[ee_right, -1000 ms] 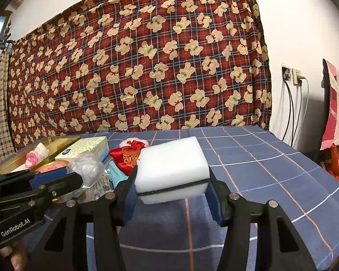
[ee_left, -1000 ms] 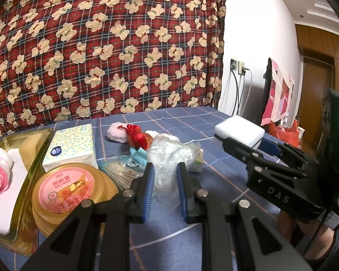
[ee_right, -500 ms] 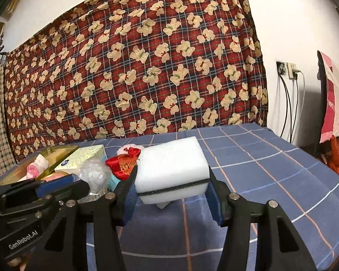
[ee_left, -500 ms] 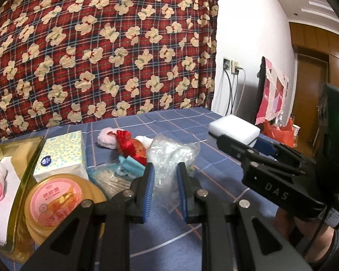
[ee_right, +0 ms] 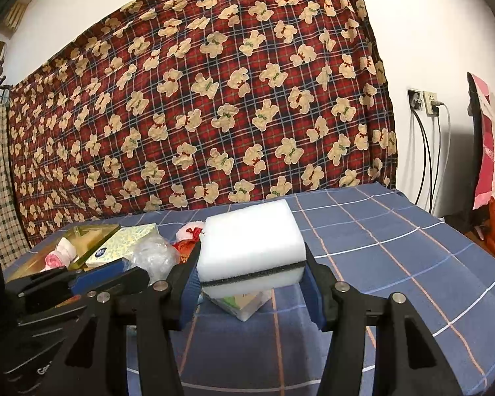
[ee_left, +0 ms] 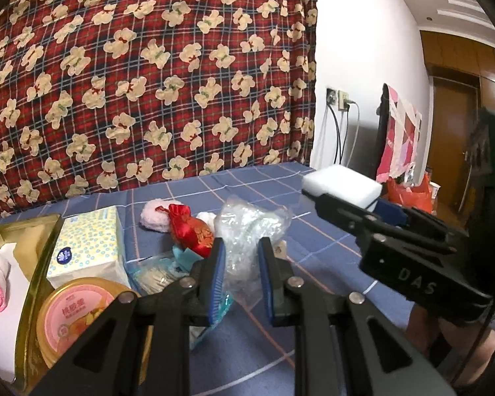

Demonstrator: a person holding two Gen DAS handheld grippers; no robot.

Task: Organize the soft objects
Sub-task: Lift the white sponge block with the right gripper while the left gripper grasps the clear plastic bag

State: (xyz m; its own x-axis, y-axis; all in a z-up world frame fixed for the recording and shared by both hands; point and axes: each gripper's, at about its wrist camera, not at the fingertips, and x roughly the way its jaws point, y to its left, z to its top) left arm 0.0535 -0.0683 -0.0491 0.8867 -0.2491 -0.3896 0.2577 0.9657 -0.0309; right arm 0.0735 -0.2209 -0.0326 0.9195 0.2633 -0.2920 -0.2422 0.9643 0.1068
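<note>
Change: both views have panned slightly; a small green-white packet (ee_right: 242,305) now shows under the sponge. Right gripper (ee_right: 250,283): clamps white sponge (ee_right: 250,247), aloft. Left gripper (ee_left: 237,279): narrow, empty. Gold tray (ee_left: 33,283): unreached.

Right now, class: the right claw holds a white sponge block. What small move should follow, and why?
Probably carry the white sponge block left toward the gold rectangular tin. The right claw grips it above the blue checked cloth, and that tin already holds a rolled pink towel.

A bear-print plaid cloth (ee_right: 214,105) hangs behind the bed. Two cables (ee_right: 429,151) run from wall sockets (ee_right: 422,99).
</note>
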